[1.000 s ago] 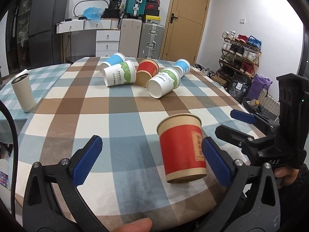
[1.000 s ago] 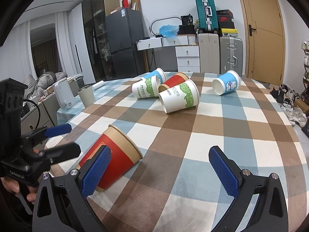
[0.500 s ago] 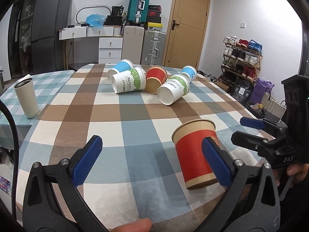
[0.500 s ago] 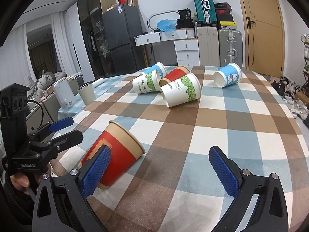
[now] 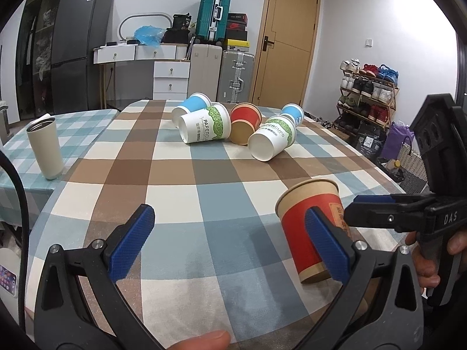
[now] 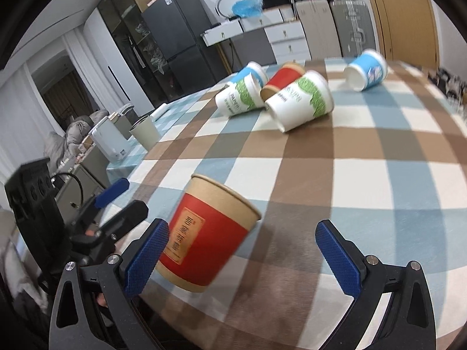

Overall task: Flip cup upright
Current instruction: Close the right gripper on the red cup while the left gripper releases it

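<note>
— What's the biggest thing in front of you?

— The desk under a brown, blue and cream checked cloth. Behind it, against the wall, stand a tall dark fridge and a teal hard-shell suitcase stacked on other cases.

— And the grippers?

— The left gripper has its blue-padded fingers spread wide, with nothing between them. The right gripper is spread too, its left pad just beside the cup; I cannot tell whether it touches. In the left wrist view the right gripper's narrow tips sit just at the cup's right side.

— Where is the cup?

— The red paper cup with a brown kraft rim stands near the front edge of the desk, mouth up, base on the cloth, leaning slightly. From the right wrist it shows a printed label and looks a little blurred.

— The others?

— Five paper cups lie on their sides, well apart from it, toward the far end: two white ones with green leaf print, a second red and kraft cup between them, and two blue ones. The last of these lies apart from the cluster in the right wrist view.

— Anything smaller?

— A cream tumbler with a metal rim stands upright on a neighbouring blue-checked surface to the left.
</note>
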{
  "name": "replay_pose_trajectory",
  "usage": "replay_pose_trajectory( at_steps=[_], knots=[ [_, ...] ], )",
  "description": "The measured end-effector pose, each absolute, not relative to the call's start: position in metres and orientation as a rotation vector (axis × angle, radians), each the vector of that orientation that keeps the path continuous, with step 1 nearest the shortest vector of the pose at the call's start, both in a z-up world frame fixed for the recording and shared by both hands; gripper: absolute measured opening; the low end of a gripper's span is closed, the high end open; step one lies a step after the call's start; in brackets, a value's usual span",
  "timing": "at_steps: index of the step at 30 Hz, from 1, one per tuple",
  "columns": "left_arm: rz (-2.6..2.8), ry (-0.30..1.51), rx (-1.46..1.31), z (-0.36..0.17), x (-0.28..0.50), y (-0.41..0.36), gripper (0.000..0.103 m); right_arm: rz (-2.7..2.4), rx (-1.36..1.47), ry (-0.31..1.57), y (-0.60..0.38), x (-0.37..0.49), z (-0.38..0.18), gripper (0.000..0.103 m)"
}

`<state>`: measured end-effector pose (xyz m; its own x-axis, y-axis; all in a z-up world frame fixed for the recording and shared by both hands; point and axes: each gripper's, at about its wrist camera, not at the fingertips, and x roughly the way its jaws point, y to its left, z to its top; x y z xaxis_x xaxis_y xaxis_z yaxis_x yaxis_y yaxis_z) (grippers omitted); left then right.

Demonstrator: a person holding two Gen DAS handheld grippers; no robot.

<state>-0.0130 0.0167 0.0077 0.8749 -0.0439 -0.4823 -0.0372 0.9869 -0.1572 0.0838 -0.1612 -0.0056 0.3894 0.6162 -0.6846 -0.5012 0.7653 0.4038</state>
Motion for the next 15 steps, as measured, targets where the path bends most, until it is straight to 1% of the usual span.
replay_pose_trajectory(
  at_steps=[11, 15],
  knots=[
    [0.003, 0.510, -0.181, 0.004, -0.014, 0.023, 0.103, 0.764, 0.266, 1.100, -0.141, 0.110, -0.015, 0.096],
    [0.006, 0.511, -0.181, 0.004, -0.015, 0.024, 0.103, 0.774, 0.309, 1.156, -0.140, 0.120, -0.022, 0.086]
  ],
)
